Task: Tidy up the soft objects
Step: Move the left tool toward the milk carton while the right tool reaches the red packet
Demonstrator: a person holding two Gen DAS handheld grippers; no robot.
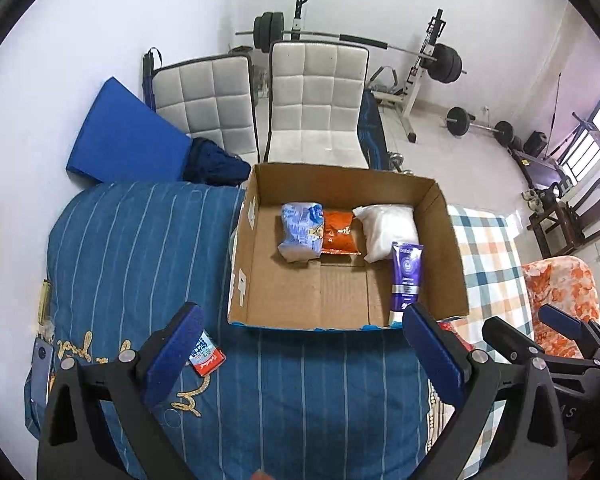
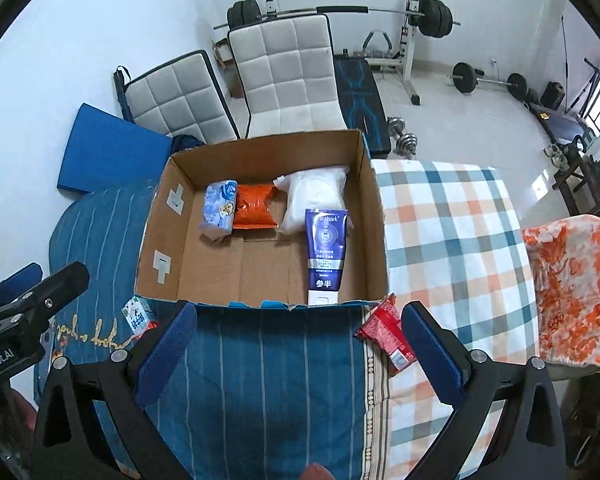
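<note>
An open cardboard box [image 1: 244,256] [image 2: 374,216] sits on the bed. Inside lie a blue tissue pack [image 1: 302,232] [image 2: 219,210], an orange pouch [image 1: 339,233] [image 2: 255,208], a white bag [image 1: 388,230] [image 2: 314,196] and a purple tube [image 1: 405,280] [image 2: 325,254]. A small red-and-white pack [image 1: 205,356] [image 2: 139,317] lies on the blue quilt by my left gripper's left finger. A red packet [image 2: 386,334] lies right of the box's front corner, by my right gripper's right finger. My left gripper [image 1: 302,360] is open and empty. My right gripper [image 2: 300,354] is open and empty.
Blue striped quilt [image 1: 140,240] on the left, plaid sheet [image 2: 452,232] on the right, an orange floral blanket [image 2: 572,288] at far right. White padded chairs [image 1: 316,96], a blue mat [image 1: 124,136] and weight equipment stand behind the bed.
</note>
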